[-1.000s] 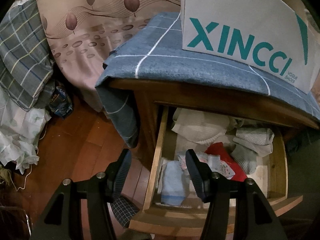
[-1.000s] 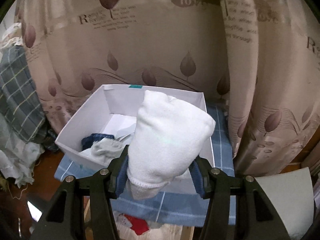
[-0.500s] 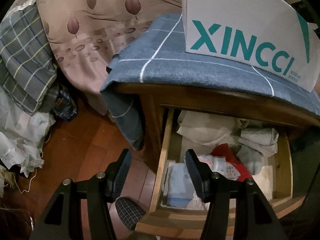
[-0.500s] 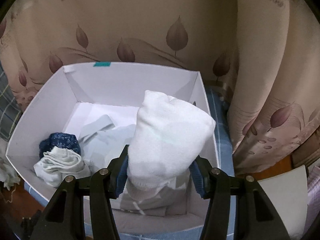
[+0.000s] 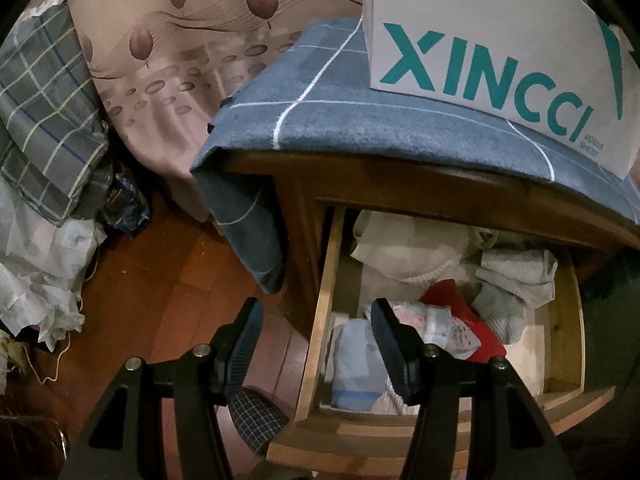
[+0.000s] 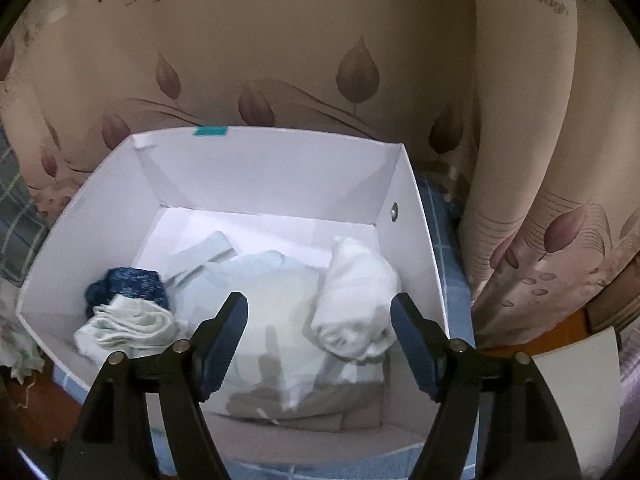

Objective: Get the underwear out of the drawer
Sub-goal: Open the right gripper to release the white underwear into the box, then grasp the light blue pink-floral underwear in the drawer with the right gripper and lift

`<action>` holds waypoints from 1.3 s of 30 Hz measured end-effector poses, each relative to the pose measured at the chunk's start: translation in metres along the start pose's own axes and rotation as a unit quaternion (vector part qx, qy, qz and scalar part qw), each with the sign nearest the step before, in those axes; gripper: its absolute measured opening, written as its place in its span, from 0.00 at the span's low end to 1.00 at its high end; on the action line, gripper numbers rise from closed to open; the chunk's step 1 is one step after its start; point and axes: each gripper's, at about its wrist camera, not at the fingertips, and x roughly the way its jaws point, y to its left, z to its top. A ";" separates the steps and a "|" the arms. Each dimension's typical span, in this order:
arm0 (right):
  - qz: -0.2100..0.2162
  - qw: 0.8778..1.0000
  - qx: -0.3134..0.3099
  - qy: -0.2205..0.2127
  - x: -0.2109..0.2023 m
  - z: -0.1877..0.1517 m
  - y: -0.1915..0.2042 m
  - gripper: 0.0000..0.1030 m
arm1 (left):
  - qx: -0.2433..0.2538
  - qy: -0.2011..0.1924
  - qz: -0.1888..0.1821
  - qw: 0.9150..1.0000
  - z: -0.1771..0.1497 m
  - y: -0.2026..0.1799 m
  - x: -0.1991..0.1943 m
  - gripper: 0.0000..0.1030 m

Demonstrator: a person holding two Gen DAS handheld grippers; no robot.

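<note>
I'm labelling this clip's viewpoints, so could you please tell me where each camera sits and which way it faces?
Left wrist: on the left gripper, angled down at the open drawer of underwear; its two empty fingers show.
Right wrist: on the right gripper, looking down into the white box; its jaws are opening above a white roll lying inside.
Shared: the white box and the blue checked cloth.

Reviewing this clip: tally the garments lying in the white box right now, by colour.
White roll: 1
Dark blue bundle: 1
Pale green bundle: 1
Light blue pieces: appear to be 2
Total: about 5 in the white box; layers underneath are hard to separate.
</note>
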 end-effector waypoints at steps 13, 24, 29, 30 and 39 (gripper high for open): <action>0.093 0.986 -0.140 -0.005 -0.084 -0.088 0.038 0.71 | -0.021 0.026 -0.044 0.998 0.000 0.010 0.006 0.56; 0.119 0.945 -0.282 0.118 -0.013 -0.210 0.095 0.60 | -0.065 0.051 -0.052 0.995 0.000 0.029 0.013 0.56; 0.136 0.930 -0.308 0.151 0.035 -0.224 0.124 0.53 | -0.062 0.058 -0.052 0.995 0.000 0.030 0.015 0.56; 0.138 0.926 -0.315 0.156 0.045 -0.226 0.131 0.53 | -0.064 0.061 -0.053 0.995 0.000 0.032 0.016 0.56; 0.140 0.889 -0.396 0.182 0.104 -0.238 0.182 0.53 | -0.089 0.071 -0.045 0.993 0.001 0.051 0.021 0.56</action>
